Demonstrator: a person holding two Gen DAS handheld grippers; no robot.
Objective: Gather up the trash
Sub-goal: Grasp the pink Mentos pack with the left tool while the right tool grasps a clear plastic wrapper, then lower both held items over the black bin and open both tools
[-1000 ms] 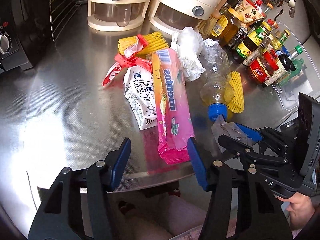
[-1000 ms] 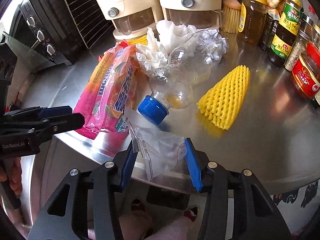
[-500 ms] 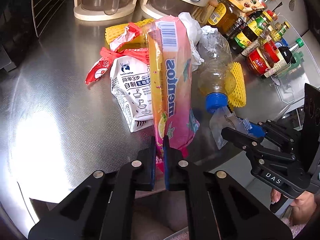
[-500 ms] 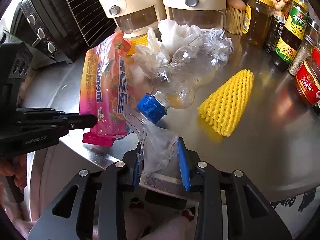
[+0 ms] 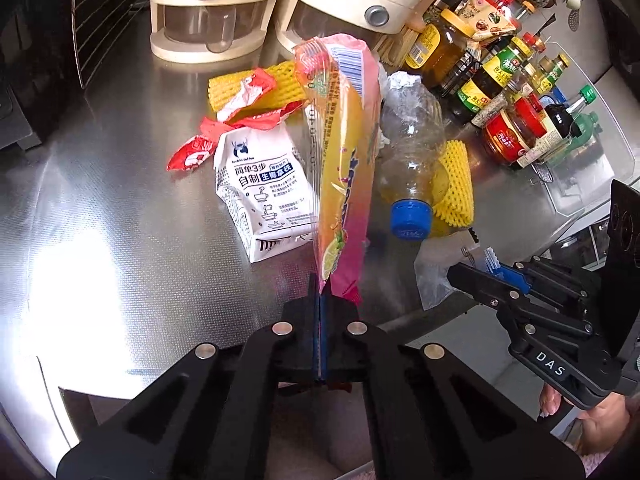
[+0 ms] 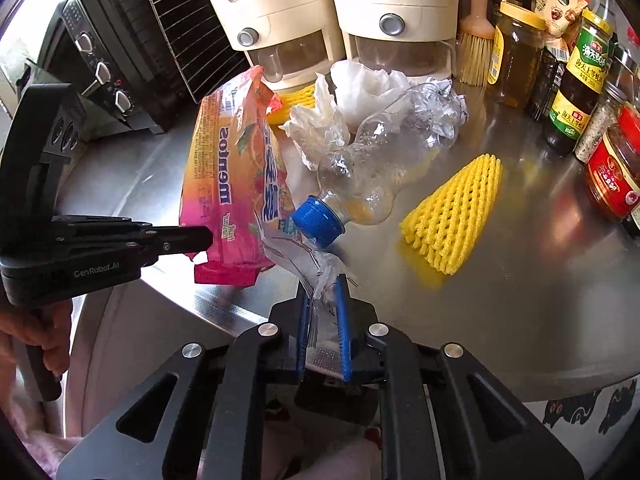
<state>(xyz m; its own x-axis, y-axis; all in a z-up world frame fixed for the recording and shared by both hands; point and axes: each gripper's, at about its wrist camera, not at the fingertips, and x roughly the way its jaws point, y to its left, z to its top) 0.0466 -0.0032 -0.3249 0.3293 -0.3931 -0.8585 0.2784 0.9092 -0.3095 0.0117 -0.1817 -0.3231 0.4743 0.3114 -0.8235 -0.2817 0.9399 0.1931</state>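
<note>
Bare steel countertop (image 5: 100,208) fills the left and lower left of the left wrist view. Trash crowds the centre: carton (image 5: 264,196), candy bag (image 5: 344,168), bottle (image 5: 412,160). Two appliances (image 5: 208,8) block the top edge; jars (image 5: 508,136) block the upper right. In the right wrist view, open counter lies lower right, beyond the yellow net (image 6: 456,216).

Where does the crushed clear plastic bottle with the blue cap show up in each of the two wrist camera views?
Left wrist view: crushed clear plastic bottle with the blue cap lies right of centre, cap toward the camera, beside the raised pink and yellow Mentos candy bag.
Right wrist view: it lies at centre, cap pointing lower left.
Shared landmark: the yellow foam fruit net lies just right of the bottle in both.
</note>
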